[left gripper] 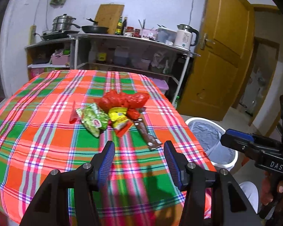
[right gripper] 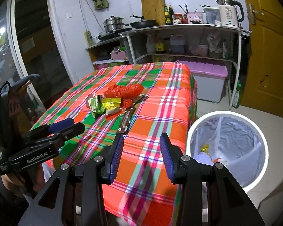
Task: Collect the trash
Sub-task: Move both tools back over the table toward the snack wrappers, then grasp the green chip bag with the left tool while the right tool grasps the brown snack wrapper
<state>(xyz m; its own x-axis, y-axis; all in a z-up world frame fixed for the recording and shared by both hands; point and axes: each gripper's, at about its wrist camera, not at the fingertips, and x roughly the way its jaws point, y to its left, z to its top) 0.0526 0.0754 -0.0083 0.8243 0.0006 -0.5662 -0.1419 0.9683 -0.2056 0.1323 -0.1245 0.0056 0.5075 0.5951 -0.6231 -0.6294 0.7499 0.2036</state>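
Claws left [left gripper: 138,146] and right [right gripper: 140,139] gape apart, empty.

Both tools tilt downward, left tool [left gripper: 138,146] and right tool [right gripper: 141,139] with jaws apart, gripping nothing.

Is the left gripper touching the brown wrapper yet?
Apart. The left wrist view shows tablecloth between the open left gripper and the brown wrapper.

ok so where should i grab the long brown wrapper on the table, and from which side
Probably the brown wrapper at its near end, the one toward the table edge beside the bin. It lies flat and narrow, its far end tucked against the other wrappers. Come down from above with the right hand-held gripper, pads across its width.
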